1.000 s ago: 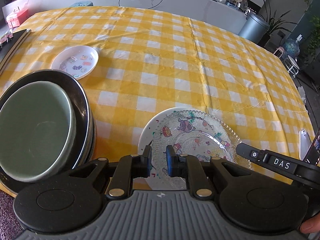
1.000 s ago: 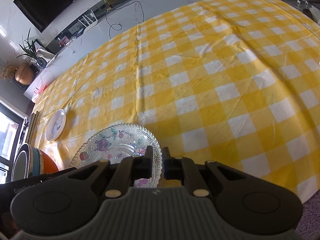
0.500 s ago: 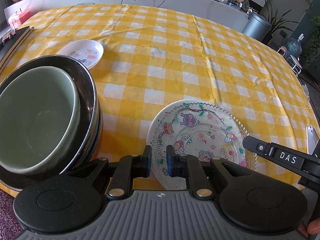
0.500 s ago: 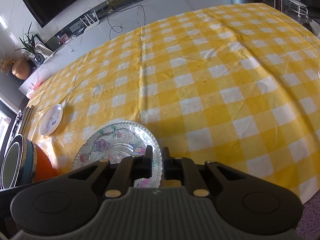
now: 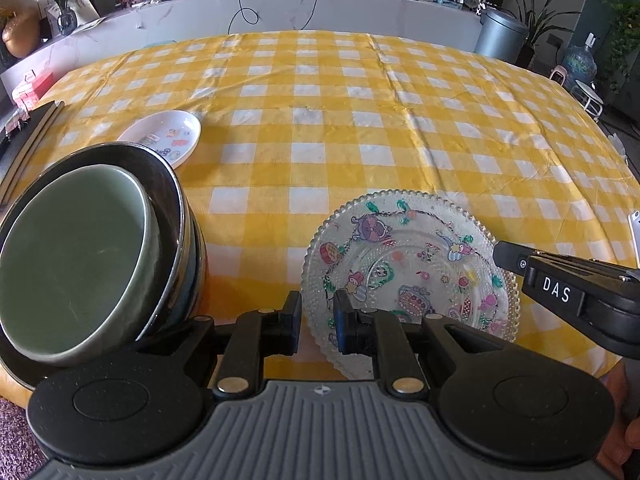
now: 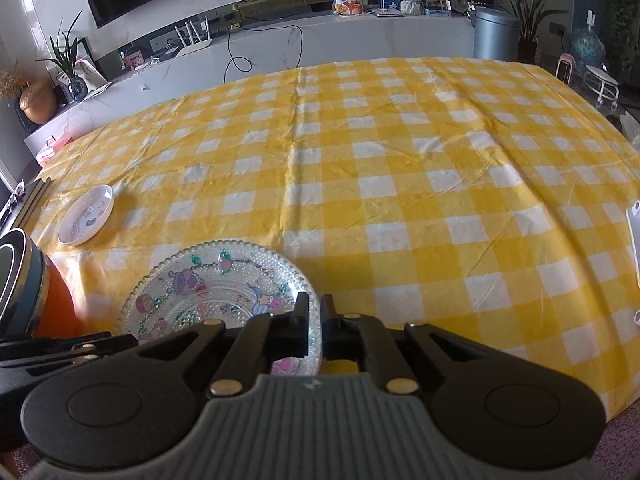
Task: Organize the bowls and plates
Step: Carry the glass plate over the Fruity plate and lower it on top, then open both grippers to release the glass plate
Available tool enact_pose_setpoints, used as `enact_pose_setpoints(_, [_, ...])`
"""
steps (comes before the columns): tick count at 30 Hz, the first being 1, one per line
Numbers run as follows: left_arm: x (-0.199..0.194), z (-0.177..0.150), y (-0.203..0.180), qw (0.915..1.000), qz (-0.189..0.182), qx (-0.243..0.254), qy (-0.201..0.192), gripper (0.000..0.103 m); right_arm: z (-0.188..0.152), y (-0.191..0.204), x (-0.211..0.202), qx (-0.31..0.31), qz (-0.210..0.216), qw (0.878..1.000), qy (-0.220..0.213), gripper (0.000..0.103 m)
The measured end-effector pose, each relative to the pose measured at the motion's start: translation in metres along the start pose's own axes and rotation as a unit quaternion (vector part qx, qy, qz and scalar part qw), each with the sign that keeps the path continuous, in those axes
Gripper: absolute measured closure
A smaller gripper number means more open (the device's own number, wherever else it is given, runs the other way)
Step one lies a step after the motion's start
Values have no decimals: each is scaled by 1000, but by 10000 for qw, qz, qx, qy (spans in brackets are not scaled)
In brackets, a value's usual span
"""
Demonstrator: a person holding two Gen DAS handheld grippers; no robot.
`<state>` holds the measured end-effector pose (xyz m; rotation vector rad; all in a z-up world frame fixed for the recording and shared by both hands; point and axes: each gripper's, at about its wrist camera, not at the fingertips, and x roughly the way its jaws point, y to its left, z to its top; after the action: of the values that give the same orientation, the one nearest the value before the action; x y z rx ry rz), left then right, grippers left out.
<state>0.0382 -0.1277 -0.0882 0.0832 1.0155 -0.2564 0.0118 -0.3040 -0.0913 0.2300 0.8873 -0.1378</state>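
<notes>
— Where's the glass plate (image 5: 408, 264) from where you stand?

— At the near edge of the tabletop (image 5: 340, 120), over the yellow checked cloth, just to the right of the stacked bowls. It's the clear one with a beaded rim and cartoon prints. I can't tell whether it rests flat on the cloth or is raised a little.

— Who has hold of it?

— The right gripper (image 6: 315, 306). Its jaws are clenched on the plate's right rim. The beaded edge runs up between the two fingers with no gap to see, and they have just squeezed in a touch tighter.

— And the left gripper (image 5: 317, 304)?

— It is at the opposite side, on the plate's left edge. Its jaws stand a narrow way apart with the rim between them. The blue-padded finger (image 5: 343, 320) lies against the inside of the plate, and a sliver of cloth shows between the other finger and the rim. So it is loose, not pinching.

— What's in the stack?

— A pale green bowl (image 5: 72, 256) sits tilted inside a dark bowl (image 5: 168, 184). Lower down there are a blue-grey band and an orange bowl (image 6: 56, 304). The stack stands close beside the left gripper but apart from the plate.

— Anything else on the cloth?

— A small white plate (image 5: 164, 138) with little printed pictures, beyond the stack and well apart from the glass plate.
</notes>
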Motion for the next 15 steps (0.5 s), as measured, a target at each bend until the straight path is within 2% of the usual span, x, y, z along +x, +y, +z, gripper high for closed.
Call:
enact_pose_setpoints(2, [0,-1,-1,10000,6,44,-30,80,0,1,3,-15,-18,10000,-47,100])
enact_pose_setpoints(6, [-1,-2,-1,9999,-33,120,-59,79,1,0,4,61,-2,10000,-78,100])
enact_pose_setpoints(13, [-7,-1,-1,9998,-125,131,-103,71,-2,8,-9,-91,25,9997,-244,91])
enact_pose_setpoints(15, [-11,0,1,9997,-223,62,-87,68,-3,11,-12,-157,0,9995,-263,82])
